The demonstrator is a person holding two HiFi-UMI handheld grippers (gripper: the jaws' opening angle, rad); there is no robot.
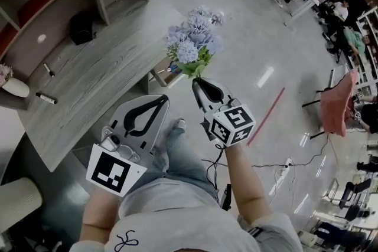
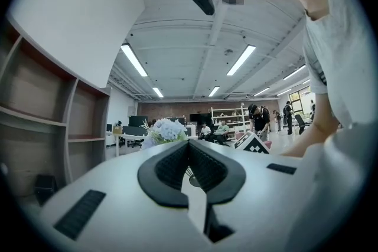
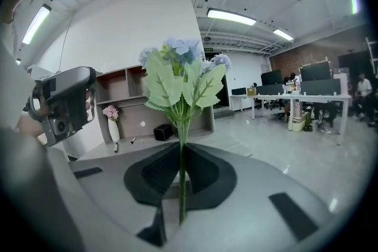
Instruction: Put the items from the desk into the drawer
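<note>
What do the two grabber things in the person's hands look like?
The left gripper and right gripper are pale grey pointed shells with black ribbed pads inside. Each carries a white cube with black square markers. The person wears a grey short-sleeved shirt and blue jeans.

Matt grey wood-grain desk (image 1: 100, 77); smooth glossy floor (image 1: 248, 26). Matt, cloth-like flowers (image 1: 192, 38). Smooth pale plastic right gripper (image 3: 180, 147), ribbed black pads (image 3: 155, 173).

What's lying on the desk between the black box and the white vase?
A short pen and a longer pen, seen in the head view.
</note>
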